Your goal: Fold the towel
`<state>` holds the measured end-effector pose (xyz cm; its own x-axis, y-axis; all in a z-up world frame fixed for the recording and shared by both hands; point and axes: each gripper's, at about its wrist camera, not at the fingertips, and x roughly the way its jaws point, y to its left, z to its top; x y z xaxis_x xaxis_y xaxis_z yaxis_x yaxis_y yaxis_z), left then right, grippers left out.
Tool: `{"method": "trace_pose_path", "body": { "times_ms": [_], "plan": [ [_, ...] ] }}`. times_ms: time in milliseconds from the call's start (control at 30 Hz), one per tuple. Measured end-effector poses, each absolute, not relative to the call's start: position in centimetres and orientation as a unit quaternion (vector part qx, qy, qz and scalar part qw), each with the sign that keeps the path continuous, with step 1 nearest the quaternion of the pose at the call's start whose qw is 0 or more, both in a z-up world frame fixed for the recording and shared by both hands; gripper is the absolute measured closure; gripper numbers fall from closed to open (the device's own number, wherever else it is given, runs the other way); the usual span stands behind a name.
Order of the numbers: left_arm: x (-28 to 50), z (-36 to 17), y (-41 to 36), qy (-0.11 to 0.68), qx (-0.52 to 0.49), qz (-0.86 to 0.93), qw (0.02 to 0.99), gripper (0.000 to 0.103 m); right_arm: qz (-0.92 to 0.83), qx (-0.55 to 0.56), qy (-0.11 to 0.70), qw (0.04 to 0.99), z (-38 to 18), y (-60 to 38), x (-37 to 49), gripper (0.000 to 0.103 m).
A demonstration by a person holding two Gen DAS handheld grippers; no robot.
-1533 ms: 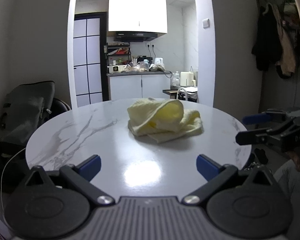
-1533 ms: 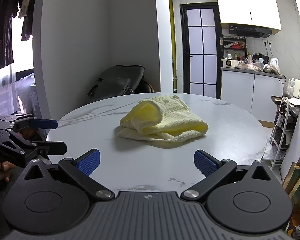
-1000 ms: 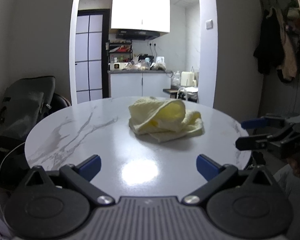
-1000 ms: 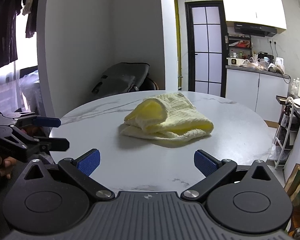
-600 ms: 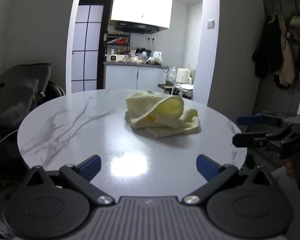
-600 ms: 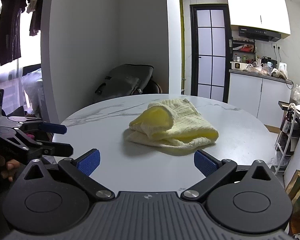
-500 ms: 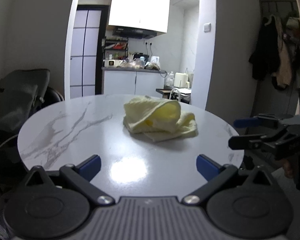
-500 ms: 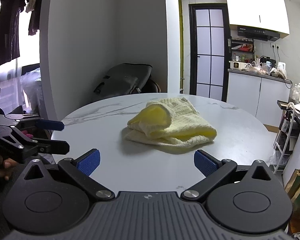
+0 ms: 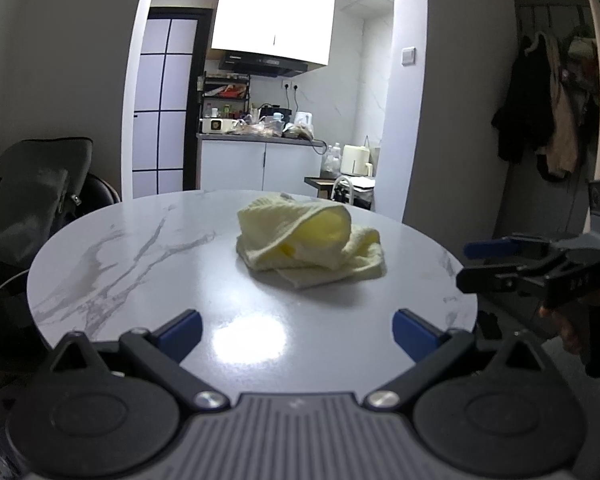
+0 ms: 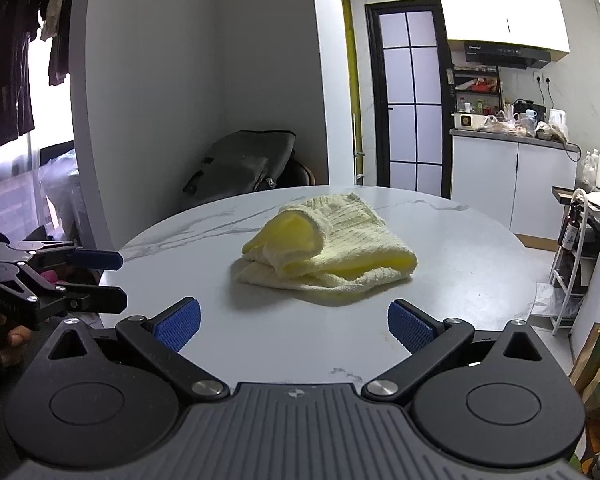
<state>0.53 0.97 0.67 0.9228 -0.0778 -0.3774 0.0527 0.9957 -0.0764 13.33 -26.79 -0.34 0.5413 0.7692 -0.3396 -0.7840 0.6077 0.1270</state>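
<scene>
A pale yellow towel (image 9: 310,242) lies crumpled in a loose heap near the middle of a round white marble table (image 9: 147,264). It also shows in the right wrist view (image 10: 328,252). My left gripper (image 9: 295,332) is open and empty at the table's near edge, well short of the towel. My right gripper (image 10: 291,322) is open and empty at another edge of the table (image 10: 460,264), also short of the towel. Each gripper shows in the other's view, the right one (image 9: 466,264) at the right and the left one (image 10: 117,280) at the left.
A dark bag (image 9: 31,196) sits on a chair beside the table. A kitchen counter (image 9: 259,140) with clutter stands behind. Coats (image 9: 540,120) hang on the right wall. A small rack with bottles (image 10: 576,240) stands near the table's far side.
Both grippers have drifted slightly around the table edge; the towel looks a little nearer. Nothing was grasped and the towel has not moved.
</scene>
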Motion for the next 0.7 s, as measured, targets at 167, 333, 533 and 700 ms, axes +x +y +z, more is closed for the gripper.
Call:
{"method": "trace_pose_path", "body": {
  "times_ms": [167,333,533,700],
  "plan": [
    [0.53,0.30,0.84,0.195,-0.029,-0.029,0.980,0.000,0.438,-0.016,0.182,0.880,-0.38,-27.11,13.46,0.001],
    [0.44,0.21,0.73,0.195,-0.027,-0.024,0.980,0.000,0.440,-0.013,0.187,0.878,-0.61,-27.13,13.71,0.001],
    [0.37,0.07,1.41,0.191,-0.049,-0.019,0.980,0.000,0.445,-0.004,0.192,0.875,-0.91,-27.20,14.09,0.001],
    [0.21,-0.08,1.64,0.185,-0.061,-0.017,0.981,0.000,0.441,0.000,0.192,0.877,-1.28,-27.17,14.34,0.001]
  ]
}}
